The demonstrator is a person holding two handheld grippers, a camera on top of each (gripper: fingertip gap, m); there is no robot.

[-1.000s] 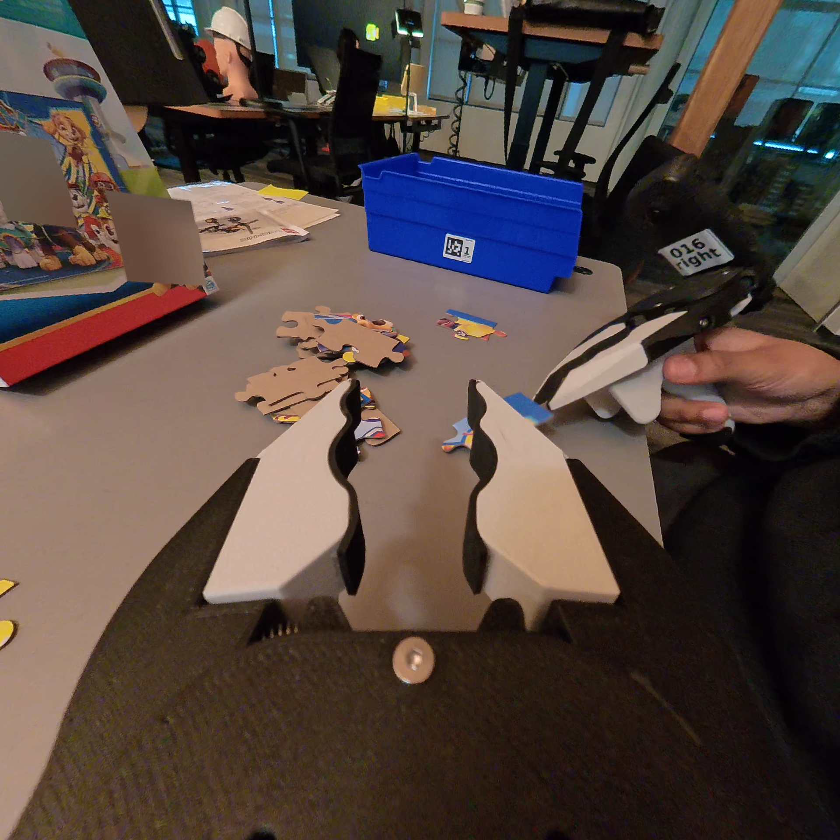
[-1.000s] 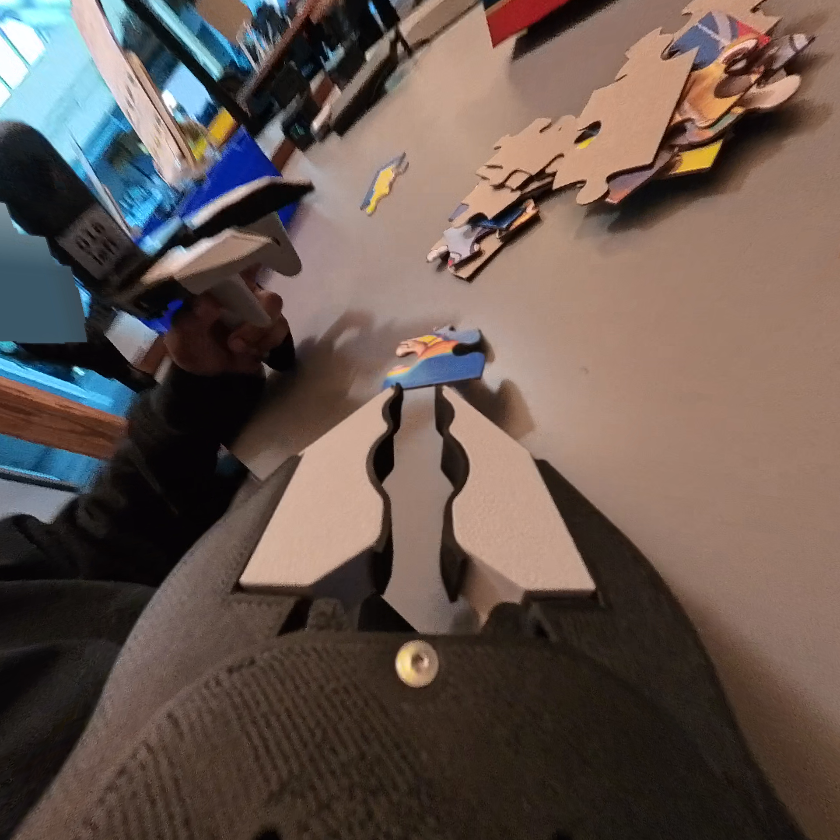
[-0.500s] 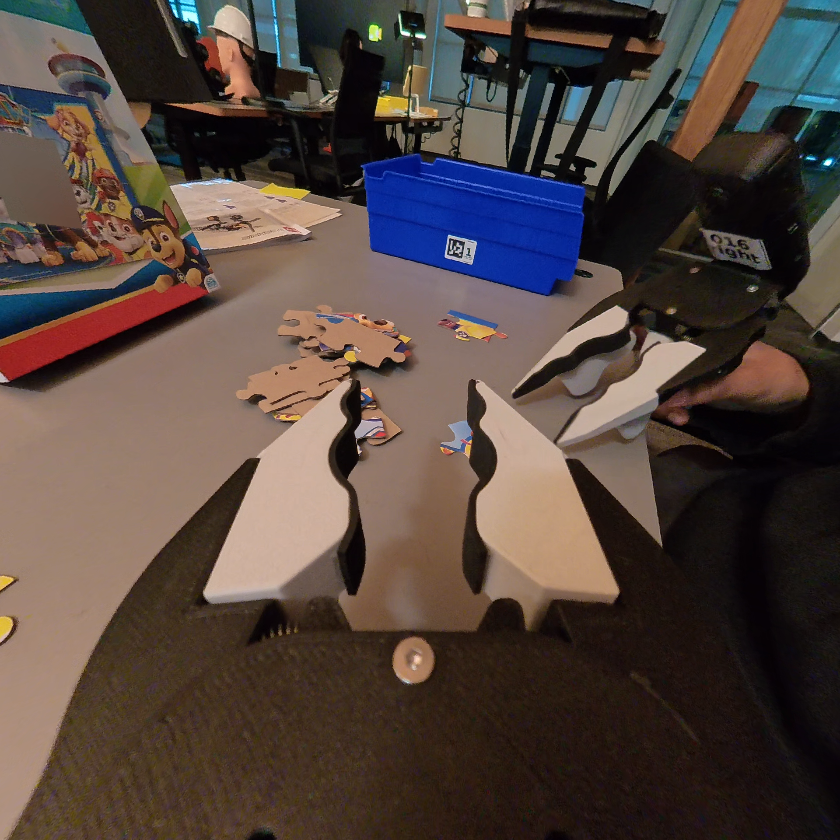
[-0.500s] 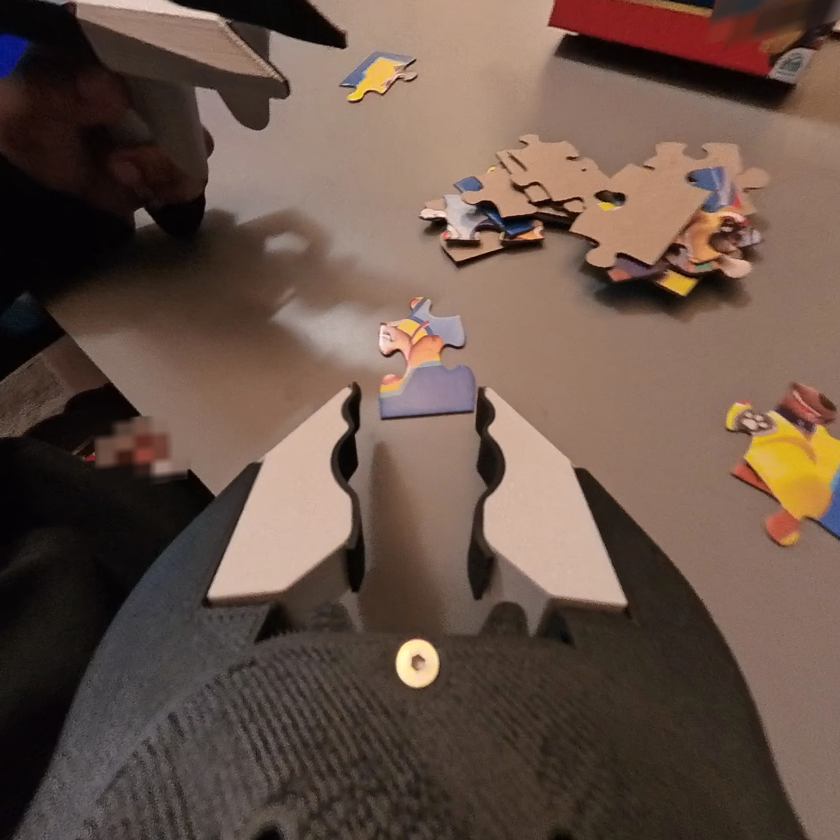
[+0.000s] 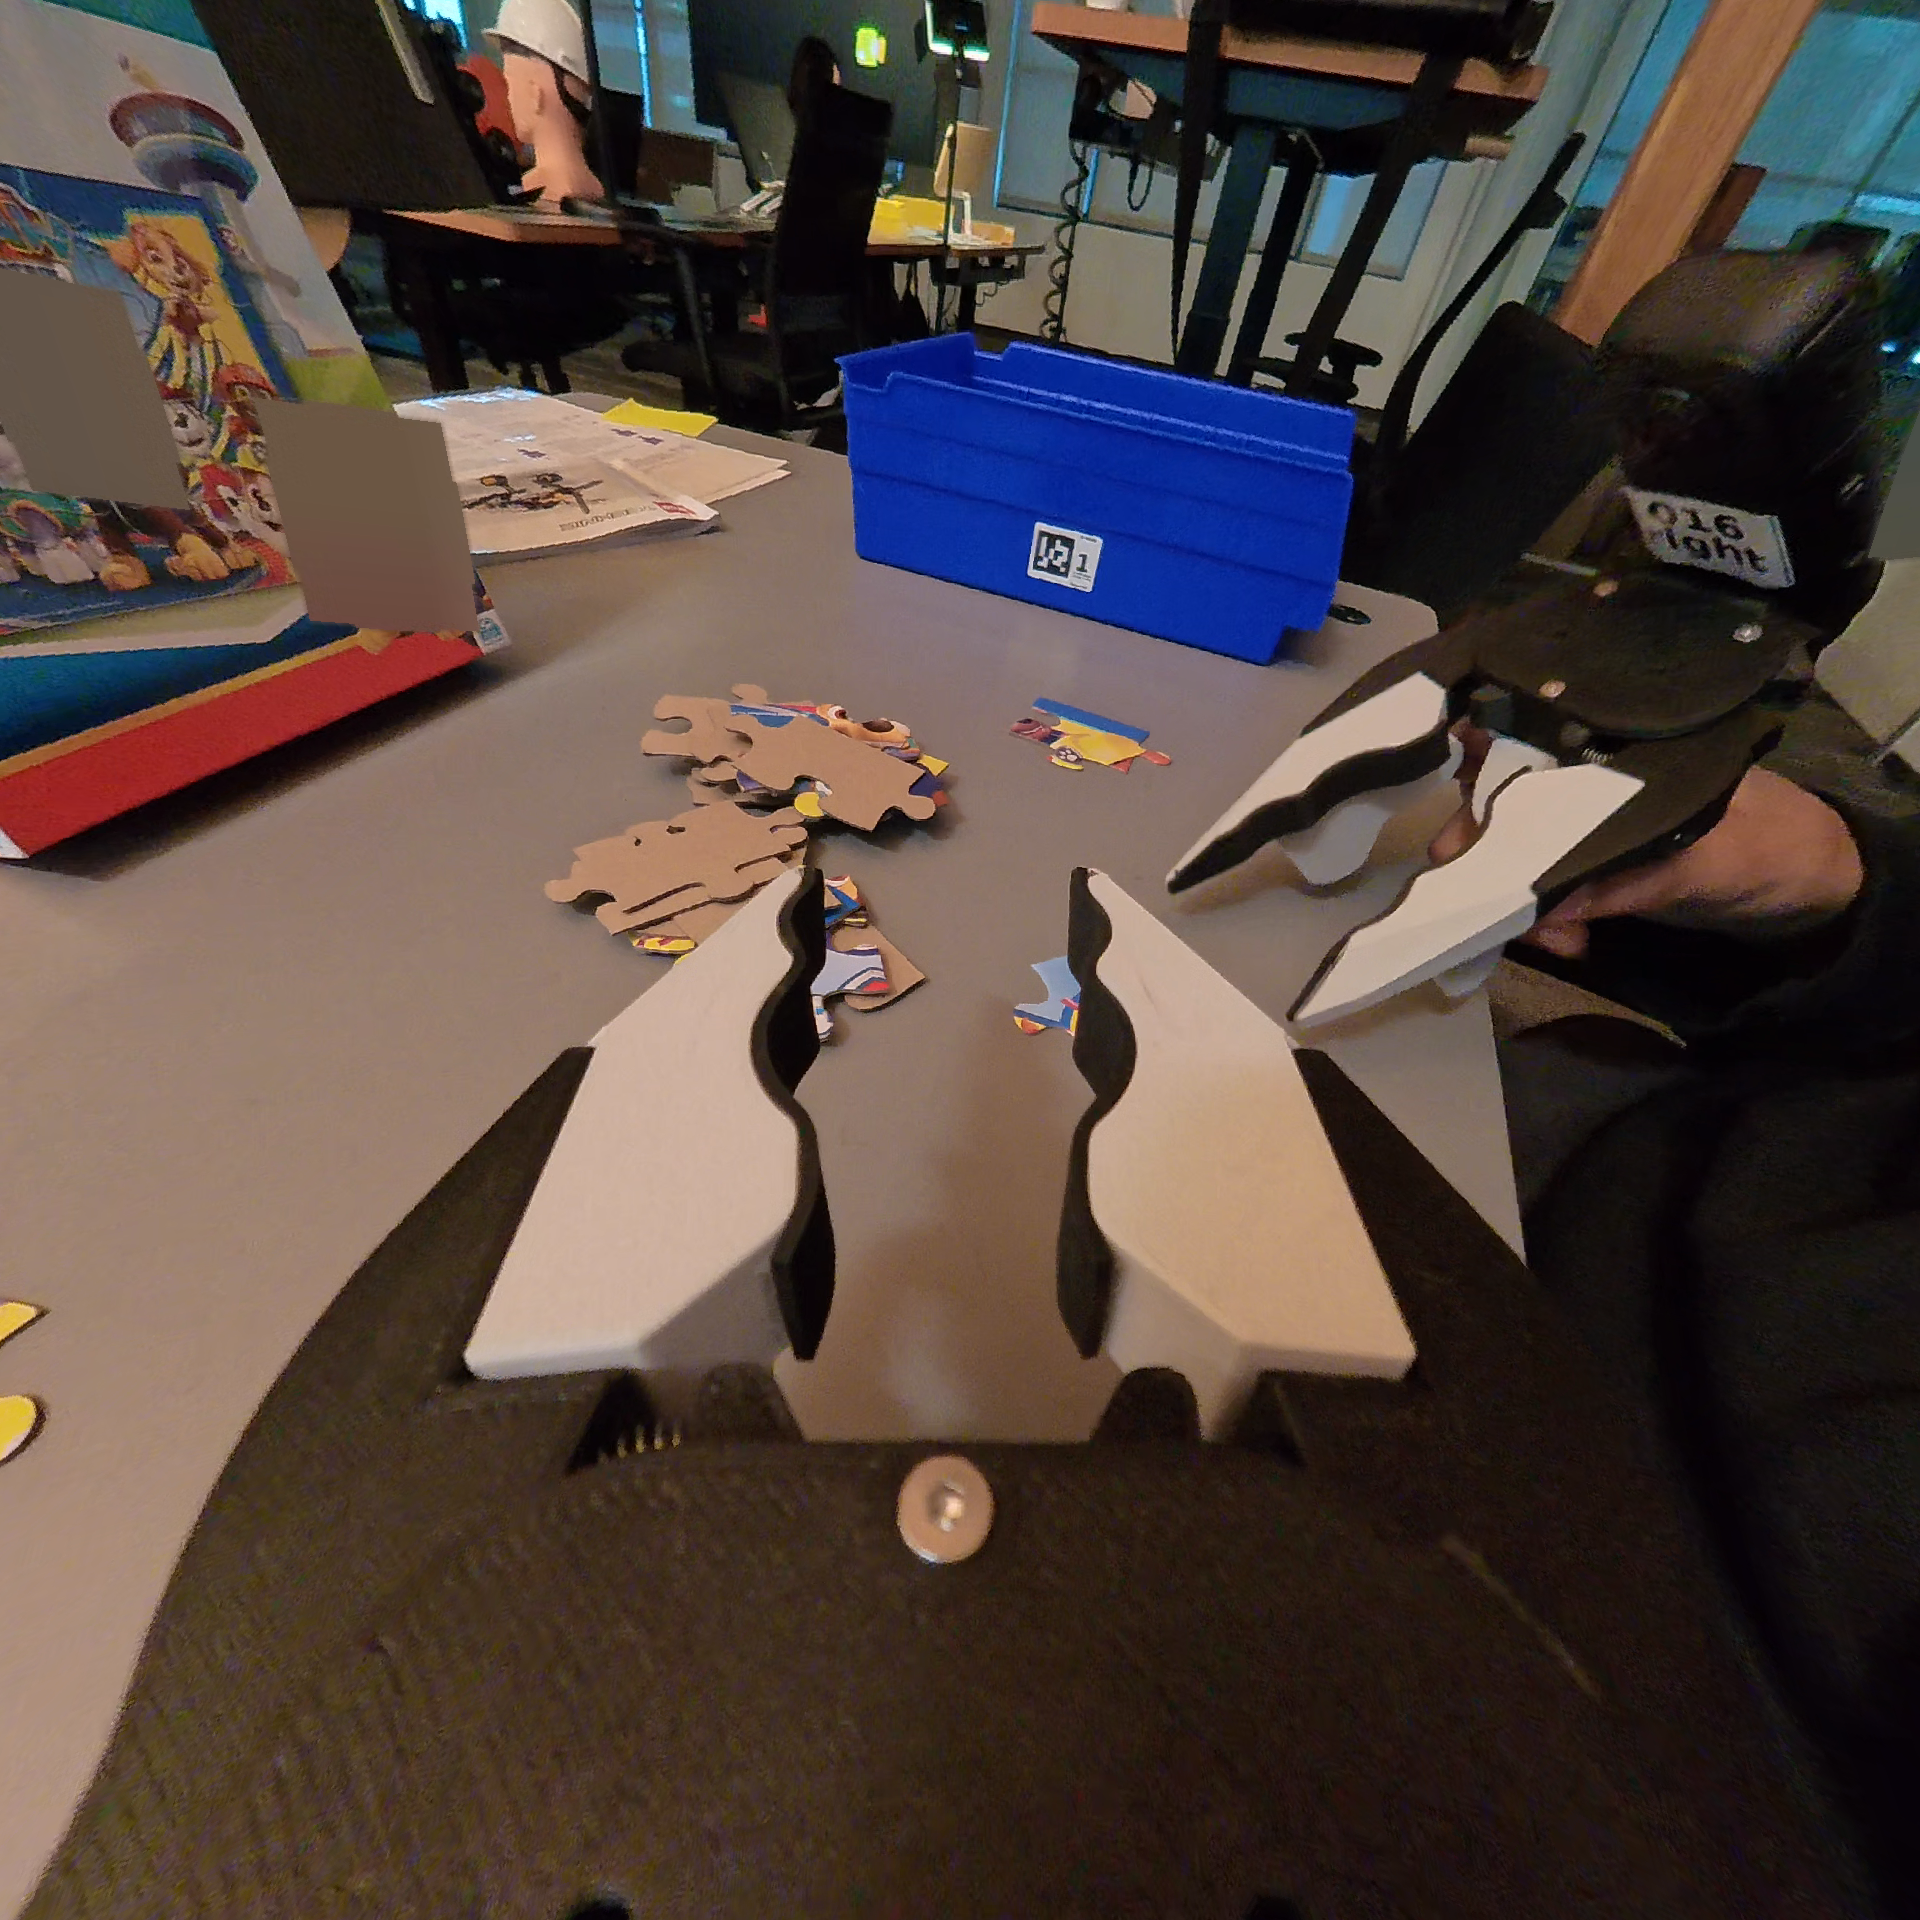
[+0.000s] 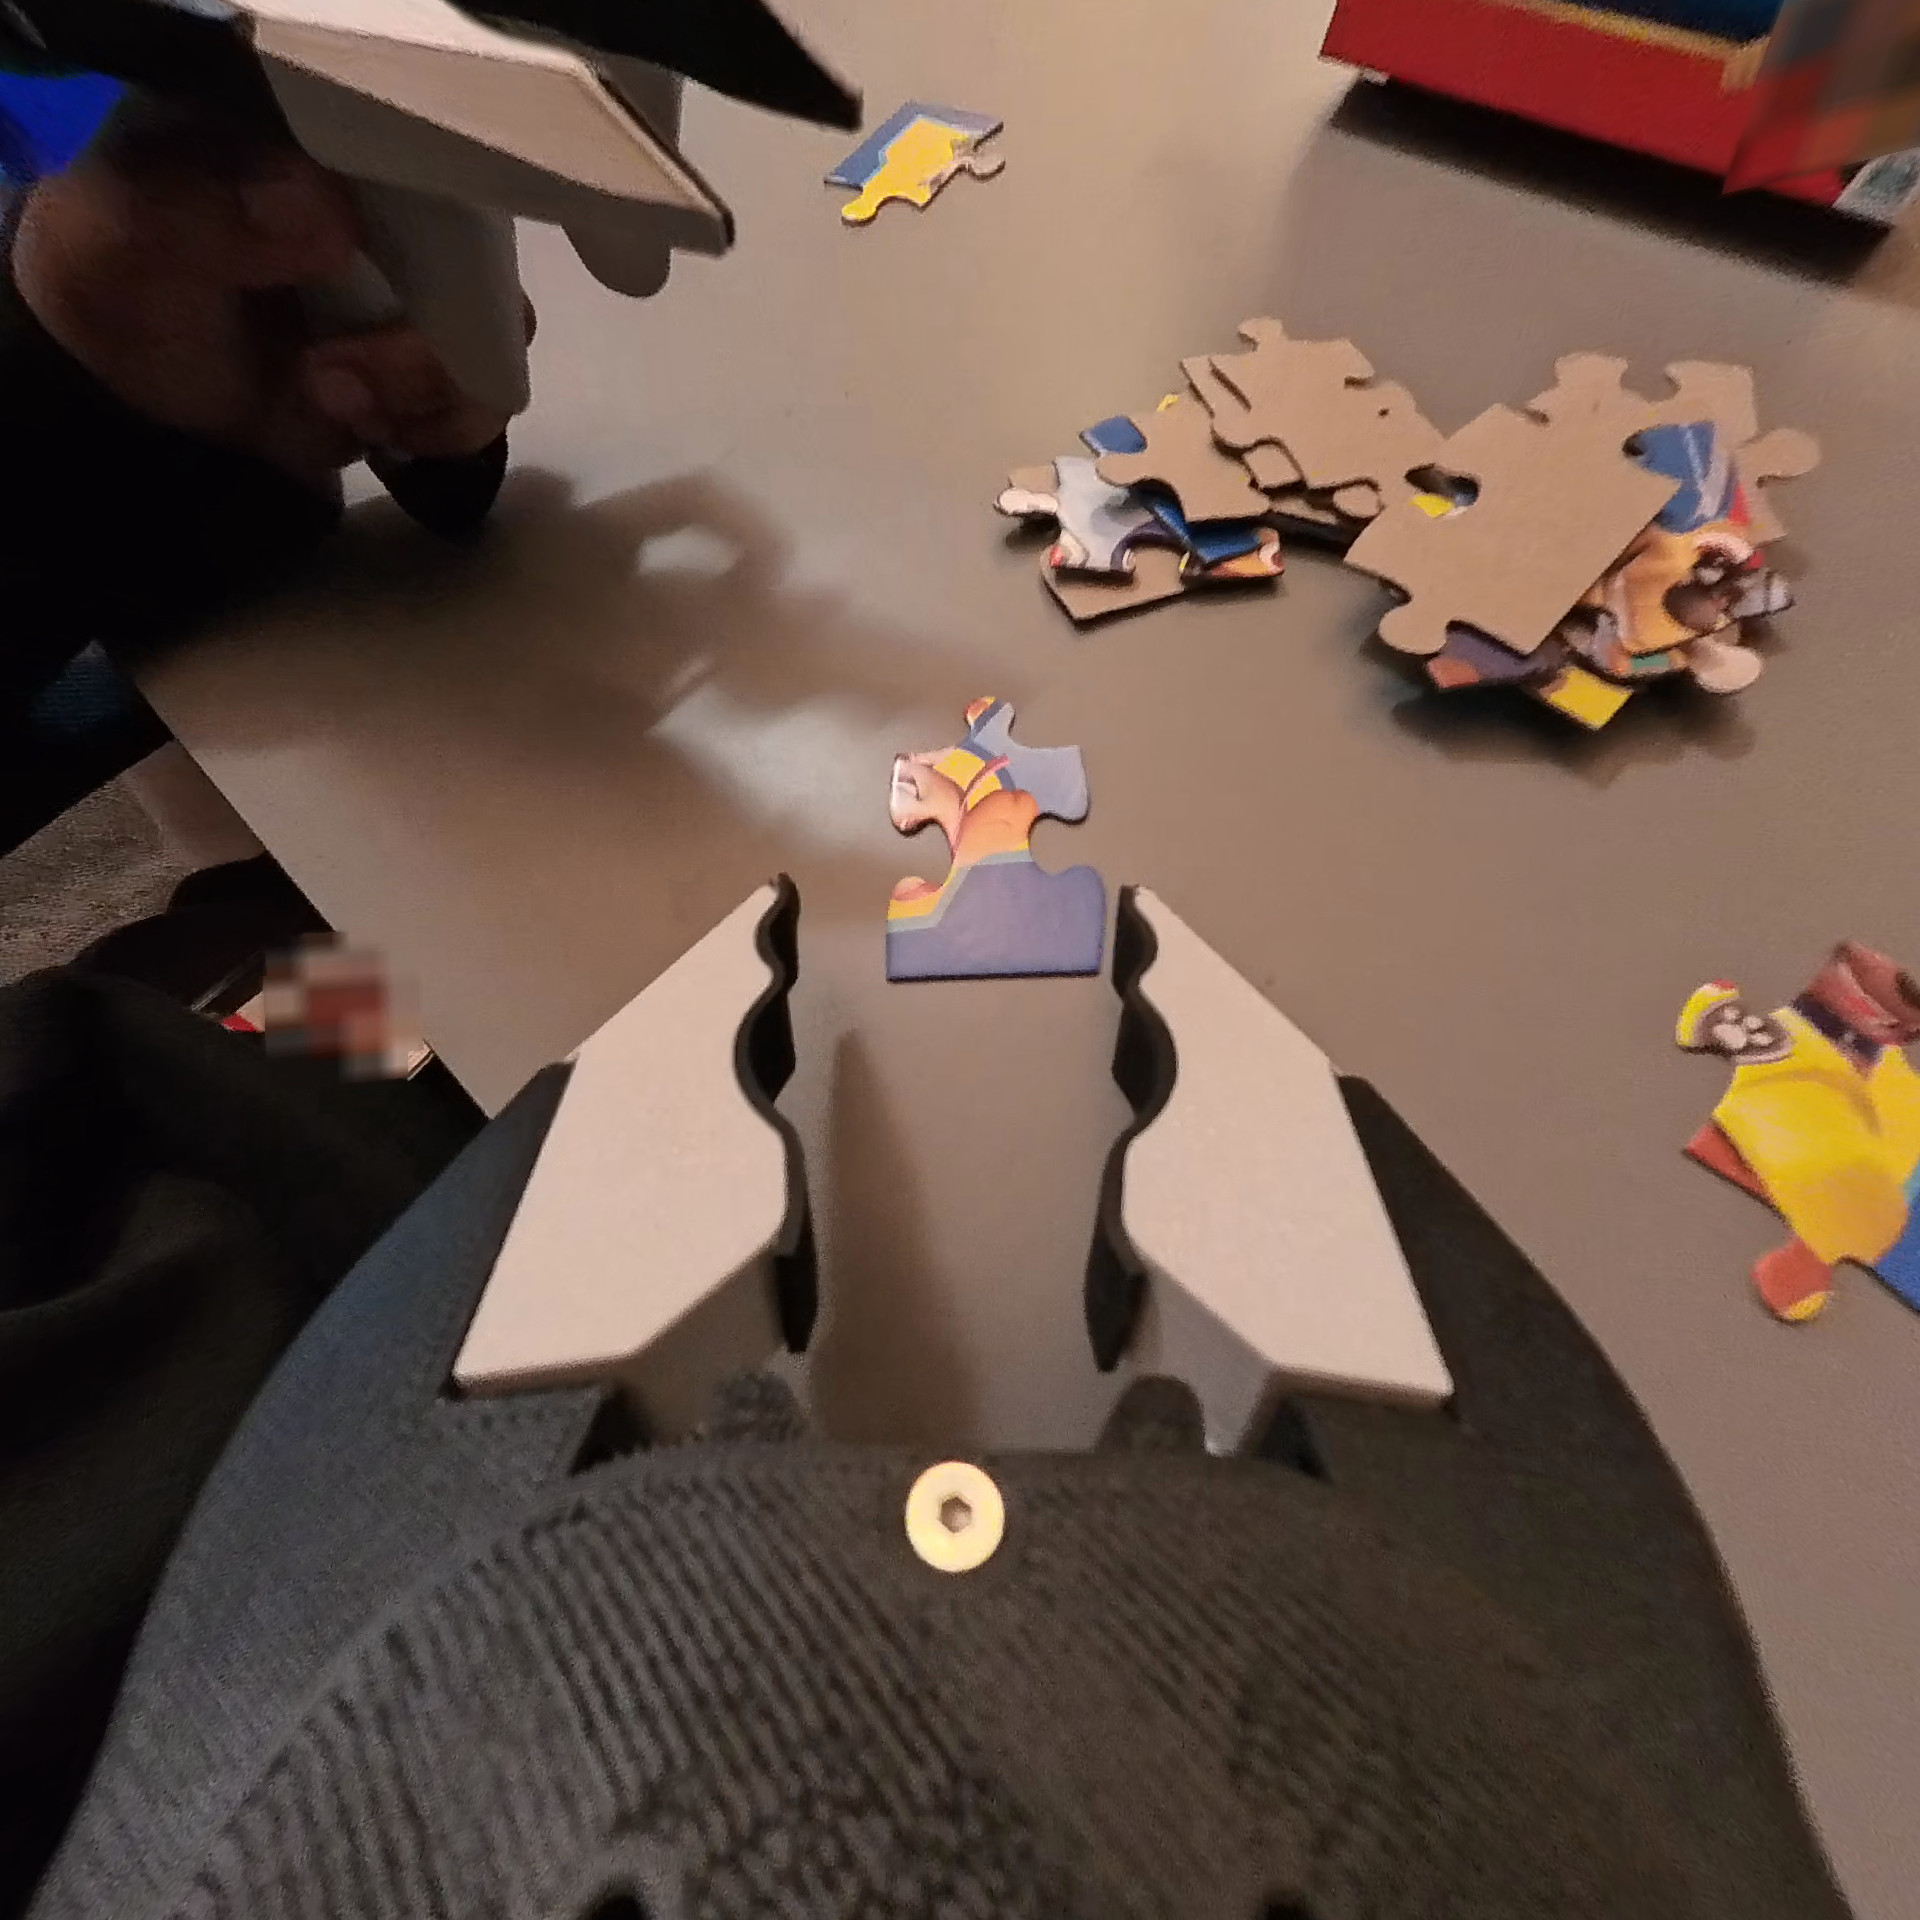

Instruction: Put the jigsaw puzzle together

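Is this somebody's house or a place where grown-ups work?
Most likely an office or lab. Behind the grey table stand desks with dark monitors and office chairs. The jigsaw pieces and blue bin sit on a work table.

My left gripper (image 5: 940, 883) hangs open and bare above the desk (image 5: 260, 987), nearer me than the puzzle heap (image 5: 748, 821); the right gripper (image 5: 1236, 951) gapes beside it.
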